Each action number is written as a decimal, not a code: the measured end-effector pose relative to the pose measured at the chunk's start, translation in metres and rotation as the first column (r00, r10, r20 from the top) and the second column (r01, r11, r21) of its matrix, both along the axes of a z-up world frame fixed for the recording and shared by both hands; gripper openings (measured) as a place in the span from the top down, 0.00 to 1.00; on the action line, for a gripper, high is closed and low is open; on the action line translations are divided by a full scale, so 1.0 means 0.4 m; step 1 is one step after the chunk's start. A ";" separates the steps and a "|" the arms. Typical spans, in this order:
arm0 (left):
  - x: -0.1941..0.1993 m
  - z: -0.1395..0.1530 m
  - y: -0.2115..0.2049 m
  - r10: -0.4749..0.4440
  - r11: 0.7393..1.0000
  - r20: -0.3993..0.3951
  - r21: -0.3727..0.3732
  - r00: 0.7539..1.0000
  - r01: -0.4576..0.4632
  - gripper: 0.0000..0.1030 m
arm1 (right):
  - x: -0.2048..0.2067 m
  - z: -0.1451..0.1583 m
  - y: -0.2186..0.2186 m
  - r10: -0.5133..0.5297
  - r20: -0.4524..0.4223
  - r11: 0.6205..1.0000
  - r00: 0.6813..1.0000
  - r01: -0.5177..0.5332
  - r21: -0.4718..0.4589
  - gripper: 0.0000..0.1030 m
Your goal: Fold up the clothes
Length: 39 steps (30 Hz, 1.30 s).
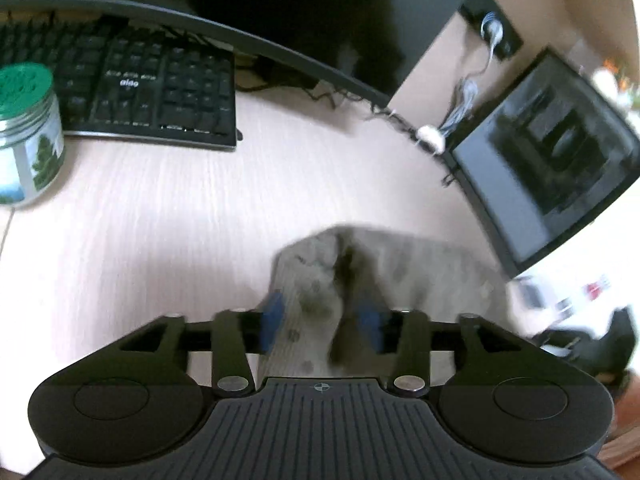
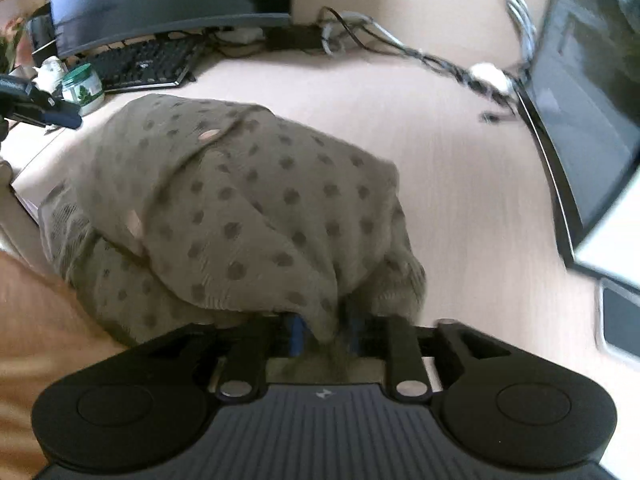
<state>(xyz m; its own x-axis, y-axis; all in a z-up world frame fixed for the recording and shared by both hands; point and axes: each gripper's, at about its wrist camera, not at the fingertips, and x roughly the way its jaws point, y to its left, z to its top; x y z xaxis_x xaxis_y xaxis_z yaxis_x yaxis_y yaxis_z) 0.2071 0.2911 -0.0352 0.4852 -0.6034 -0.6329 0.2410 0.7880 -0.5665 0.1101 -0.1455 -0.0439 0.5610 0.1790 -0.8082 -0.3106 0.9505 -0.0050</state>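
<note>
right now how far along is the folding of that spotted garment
Early stage. The olive polka-dot garment lies bunched on the desk, with no neat fold showing. In hand: the right tongs pinch its near edge, and the left tongs grip another part. Left: flattening and all the folds.

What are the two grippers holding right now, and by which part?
Both hold the dotted garment. The right gripper pinches a bunched fold at its near edge; the left gripper has cloth between its fingers, though blur hides which part.
</note>
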 end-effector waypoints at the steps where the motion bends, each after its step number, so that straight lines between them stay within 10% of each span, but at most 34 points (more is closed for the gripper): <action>1: 0.007 0.000 0.008 0.000 0.999 -0.008 -0.034 1.000 0.000 0.41 | -0.009 0.010 -0.016 -0.009 -0.006 1.000 1.000 0.009 0.013 0.58; 6: 0.038 -0.018 -0.049 -0.085 0.983 -0.057 -0.168 0.995 0.075 0.17 | -0.038 0.065 -0.108 -0.083 -0.029 0.984 0.996 0.087 0.153 0.39; 12: 0.088 -0.085 -0.180 -0.152 0.975 -0.138 -0.183 0.979 0.125 0.13 | 0.032 0.071 -0.144 -0.269 -0.078 0.847 0.960 0.274 0.456 0.31; 19: 0.161 -0.124 -0.263 -0.102 0.993 -0.199 -0.072 0.975 0.089 0.29 | 0.155 -0.052 -0.040 -0.243 -0.119 0.895 0.963 0.269 0.355 0.46; 23: 0.250 -0.107 -0.302 -0.049 0.998 -0.143 0.019 0.988 0.052 0.48 | 0.297 -0.041 -0.017 -0.220 -0.065 0.901 0.973 0.228 0.368 0.55; 28: 0.379 -0.075 -0.340 0.017 0.996 -0.061 0.088 0.998 -0.011 0.48 | 0.470 0.007 0.003 -0.198 0.029 0.931 0.980 0.179 0.319 0.59; 34: 0.333 -0.038 -0.264 0.044 0.999 -0.074 -0.013 0.996 -0.045 0.30 | 0.464 0.107 -0.100 -0.264 0.079 0.892 0.961 0.212 0.400 0.47; 39: 0.254 -0.080 -0.213 0.046 0.989 -0.165 -0.128 0.985 -0.068 0.23 | 0.402 0.044 -0.127 -0.318 -0.079 0.831 0.945 0.319 0.456 0.44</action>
<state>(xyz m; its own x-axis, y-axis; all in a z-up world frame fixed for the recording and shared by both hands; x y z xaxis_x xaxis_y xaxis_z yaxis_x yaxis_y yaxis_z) 0.3089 0.2060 -0.0671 0.4194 -0.6611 -0.6221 0.0945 0.7134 -0.6943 0.2709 -0.1962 -0.0263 0.6509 0.3386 -0.6794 0.0098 0.8912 0.4535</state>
